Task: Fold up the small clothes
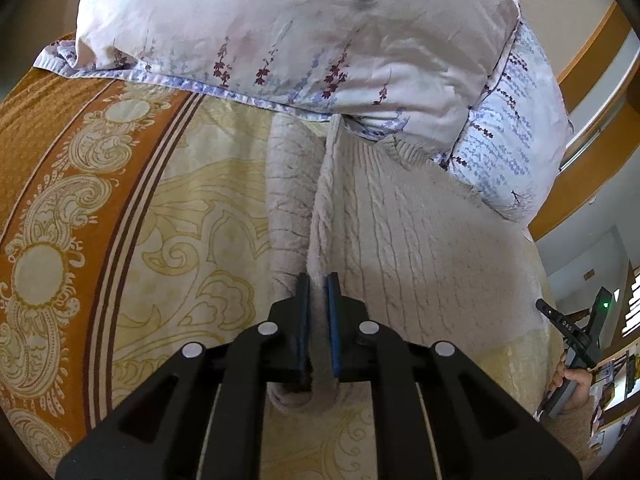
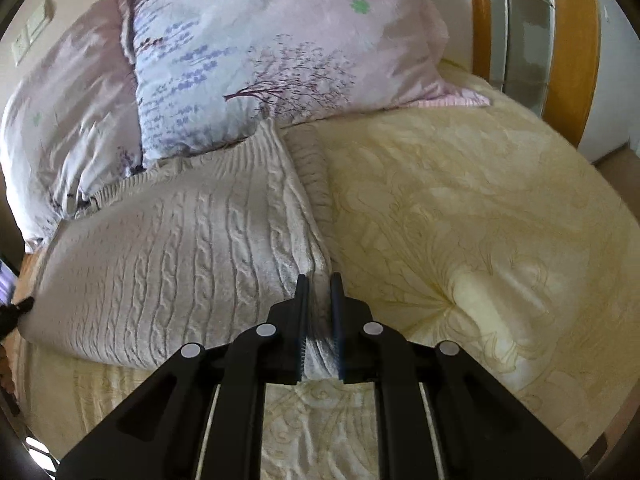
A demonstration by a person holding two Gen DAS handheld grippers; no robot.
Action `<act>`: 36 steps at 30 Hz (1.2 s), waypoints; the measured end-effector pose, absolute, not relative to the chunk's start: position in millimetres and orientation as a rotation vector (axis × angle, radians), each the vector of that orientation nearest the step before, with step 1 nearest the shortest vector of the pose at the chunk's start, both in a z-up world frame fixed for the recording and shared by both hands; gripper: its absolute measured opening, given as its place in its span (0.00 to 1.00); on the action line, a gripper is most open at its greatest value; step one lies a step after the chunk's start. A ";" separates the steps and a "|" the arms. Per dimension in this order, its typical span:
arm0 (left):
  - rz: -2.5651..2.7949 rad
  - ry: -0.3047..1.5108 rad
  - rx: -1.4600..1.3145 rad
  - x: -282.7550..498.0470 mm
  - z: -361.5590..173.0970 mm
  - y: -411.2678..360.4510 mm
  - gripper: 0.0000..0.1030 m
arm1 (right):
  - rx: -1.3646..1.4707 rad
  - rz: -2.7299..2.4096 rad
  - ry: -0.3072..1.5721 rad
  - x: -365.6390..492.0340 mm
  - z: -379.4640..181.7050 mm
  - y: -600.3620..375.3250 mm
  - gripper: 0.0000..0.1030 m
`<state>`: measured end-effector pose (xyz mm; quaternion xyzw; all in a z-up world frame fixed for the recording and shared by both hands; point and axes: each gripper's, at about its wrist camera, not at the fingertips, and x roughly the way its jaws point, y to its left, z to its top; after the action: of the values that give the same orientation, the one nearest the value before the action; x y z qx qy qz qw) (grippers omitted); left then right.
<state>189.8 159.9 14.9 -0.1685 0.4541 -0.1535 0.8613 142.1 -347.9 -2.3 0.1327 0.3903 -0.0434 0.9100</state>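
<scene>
Bed (image 2: 480, 208), pillows (image 2: 260, 60) at head; cable-knit sweater (image 2: 180, 240) below pillows; left gripper (image 1: 318, 280), right gripper (image 2: 319, 280) jaws clamped on sweater's opposite edges.

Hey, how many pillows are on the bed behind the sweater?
2. One floral pillow lies just beyond the cable-knit sweater, overlapping its far edge. A second pillow sits to its left, partly tucked under it. More could be hidden outside the views.
</scene>
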 end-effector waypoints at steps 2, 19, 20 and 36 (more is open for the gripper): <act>-0.324 0.927 -0.352 185.7 23.2 159.7 0.25 | 0.266 -0.092 0.762 139.8 10.0 -344.3 0.19; -0.333 0.897 -0.223 195.4 17.7 105.7 0.63 | 0.170 0.101 0.830 214.2 -8.4 -284.2 0.50; -0.334 0.897 -0.220 194.8 17.9 105.5 0.63 | 0.191 0.111 0.830 213.2 -8.4 -287.8 0.50; -0.284 0.952 -0.641 225.4 12.2 180.3 0.67 | 0.143 0.191 0.753 183.8 14.7 -239.9 0.58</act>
<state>225.4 180.3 12.2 -0.3023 0.4488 -0.1337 0.8303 183.8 -239.9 14.7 0.0694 0.3668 0.0930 0.9230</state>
